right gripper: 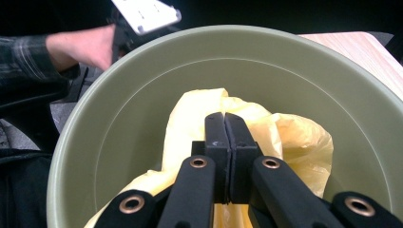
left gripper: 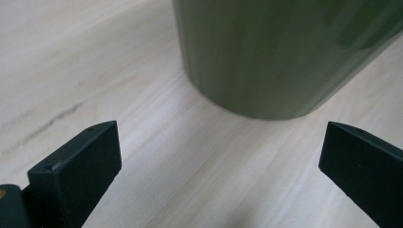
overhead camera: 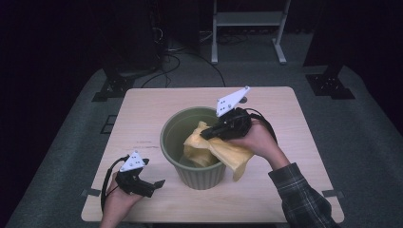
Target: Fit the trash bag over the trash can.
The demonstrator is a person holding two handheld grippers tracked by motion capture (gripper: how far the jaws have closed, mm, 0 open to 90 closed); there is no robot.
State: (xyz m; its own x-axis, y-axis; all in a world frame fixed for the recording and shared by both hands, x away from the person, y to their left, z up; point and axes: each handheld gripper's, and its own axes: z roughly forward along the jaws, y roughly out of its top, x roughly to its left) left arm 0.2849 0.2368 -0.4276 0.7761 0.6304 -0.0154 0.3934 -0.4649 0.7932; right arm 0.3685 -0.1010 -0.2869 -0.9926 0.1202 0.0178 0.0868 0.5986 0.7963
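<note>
The bin (overhead camera: 192, 142) is standing near the middle of the counter (overhead camera: 142, 109), a little toward the person's side. The bag (overhead camera: 209, 147) is lying partly in the bin, with one part hanging over the rim on the right. The right claw (overhead camera: 205, 134) is reaching over the bin's right rim and sitting inside the bin, on the bag. The left claw (overhead camera: 159, 183) is hovering over the counter just left of the bin's base, apart from it.
</note>
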